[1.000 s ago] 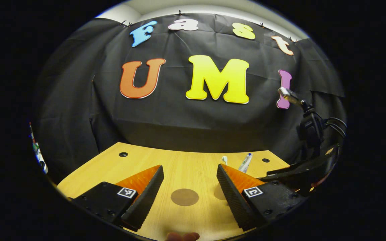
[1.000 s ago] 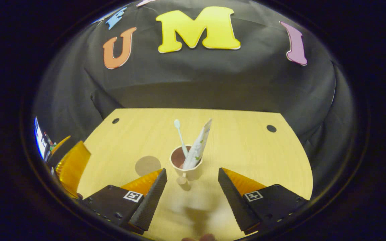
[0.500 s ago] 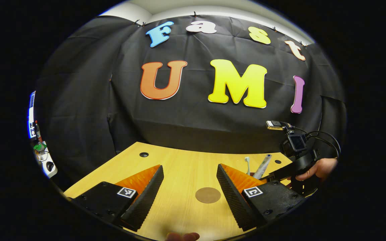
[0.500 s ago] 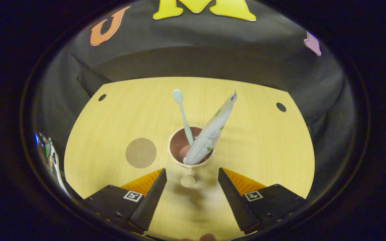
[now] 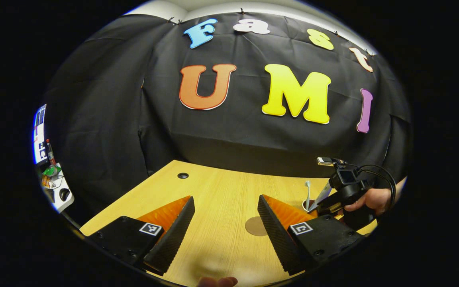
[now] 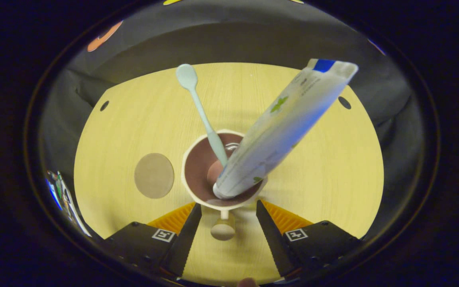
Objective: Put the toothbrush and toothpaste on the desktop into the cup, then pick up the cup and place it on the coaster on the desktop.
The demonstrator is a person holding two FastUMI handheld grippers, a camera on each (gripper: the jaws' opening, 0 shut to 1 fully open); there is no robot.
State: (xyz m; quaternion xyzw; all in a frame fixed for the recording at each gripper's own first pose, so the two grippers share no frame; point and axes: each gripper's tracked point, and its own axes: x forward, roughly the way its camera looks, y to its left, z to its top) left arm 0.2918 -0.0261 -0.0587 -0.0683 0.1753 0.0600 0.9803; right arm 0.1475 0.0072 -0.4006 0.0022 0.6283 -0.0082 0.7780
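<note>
Cup sits on the wooden desktop, just ahead of my right gripper, its near rim between the two fingers, which stand apart on either side of it; I can't tell if either finger touches the cup wall. Toothbrush stands in the cup, leaning toward the far left, head up. Toothpaste tube is in the cup too, cap end down, leaning toward the far right. A small knob-like handle sticks out from the cup toward the camera, between the fingers. Coaster, a flat brown disc, lies on the desktop just left of the cup, not touching it. My left gripper hovers above the desktop, fingers spread wide, nothing between them. From the left gripper view I see the coaster near its right finger, and farther right a hand holding the other gripper by the cup.
</note>
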